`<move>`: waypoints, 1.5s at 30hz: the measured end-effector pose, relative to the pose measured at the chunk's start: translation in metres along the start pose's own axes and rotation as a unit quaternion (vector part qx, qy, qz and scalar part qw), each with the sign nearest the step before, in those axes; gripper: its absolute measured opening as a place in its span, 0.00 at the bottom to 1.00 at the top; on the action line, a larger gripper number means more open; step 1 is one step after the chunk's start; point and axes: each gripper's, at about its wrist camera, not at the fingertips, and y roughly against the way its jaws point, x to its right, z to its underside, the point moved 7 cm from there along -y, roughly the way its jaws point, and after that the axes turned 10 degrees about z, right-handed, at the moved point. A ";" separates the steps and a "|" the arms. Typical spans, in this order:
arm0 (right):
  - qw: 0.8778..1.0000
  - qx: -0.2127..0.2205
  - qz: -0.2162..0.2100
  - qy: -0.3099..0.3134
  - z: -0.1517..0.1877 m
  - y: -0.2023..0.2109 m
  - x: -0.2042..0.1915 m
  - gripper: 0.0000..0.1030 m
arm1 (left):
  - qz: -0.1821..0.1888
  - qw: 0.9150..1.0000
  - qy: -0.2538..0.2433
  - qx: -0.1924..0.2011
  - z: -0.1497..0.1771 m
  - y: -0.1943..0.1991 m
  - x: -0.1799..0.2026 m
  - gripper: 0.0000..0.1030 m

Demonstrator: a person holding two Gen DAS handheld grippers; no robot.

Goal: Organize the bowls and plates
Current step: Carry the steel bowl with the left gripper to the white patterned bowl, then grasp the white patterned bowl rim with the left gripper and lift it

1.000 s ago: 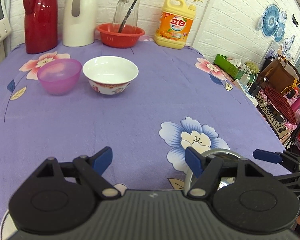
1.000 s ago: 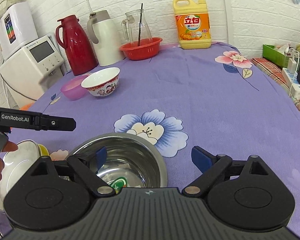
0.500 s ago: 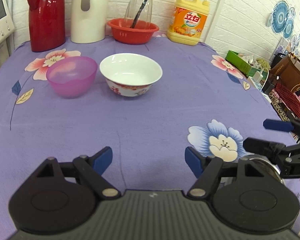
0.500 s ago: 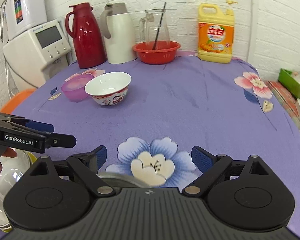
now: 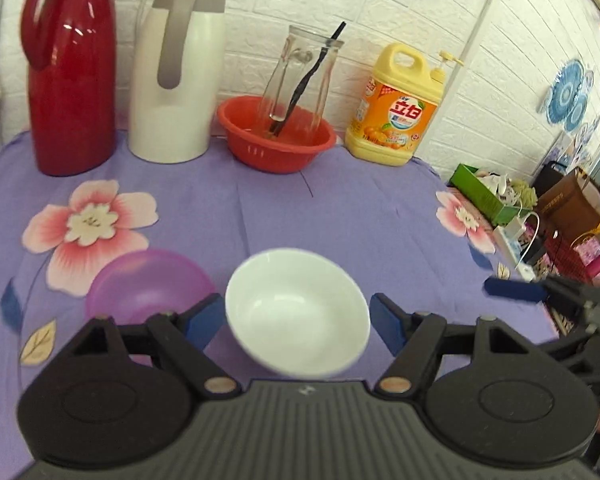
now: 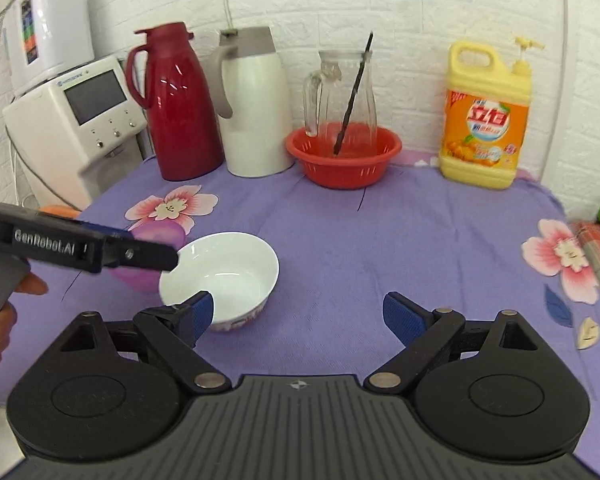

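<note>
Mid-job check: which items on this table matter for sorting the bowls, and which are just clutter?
For the job:
white bowl, between the open fingers of the left tool
purple bowl, beside it
right tool, open, empty

Just lying about:
red thermos
white thermos
red basket holding a glass pitcher
detergent bottle

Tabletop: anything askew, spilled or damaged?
Nothing stands out. White bowl and purple bowl sit upright side by side on the cloth; glass pitcher stands in the red basket. No spills.
</note>
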 end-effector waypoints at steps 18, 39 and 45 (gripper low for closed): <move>0.997 -0.075 -0.033 0.002 0.006 -0.097 -0.018 1.00 | 0.004 0.993 -0.061 -0.102 -0.021 -0.101 -0.048 0.67; 0.996 -0.081 -0.011 0.036 0.008 -0.097 -0.018 1.00 | 0.017 0.988 -0.059 -0.141 0.004 -0.111 -0.035 0.67; 0.996 -0.068 -0.039 0.035 0.008 -0.097 -0.034 1.00 | 0.010 0.989 -0.065 -0.132 0.005 -0.093 -0.034 0.67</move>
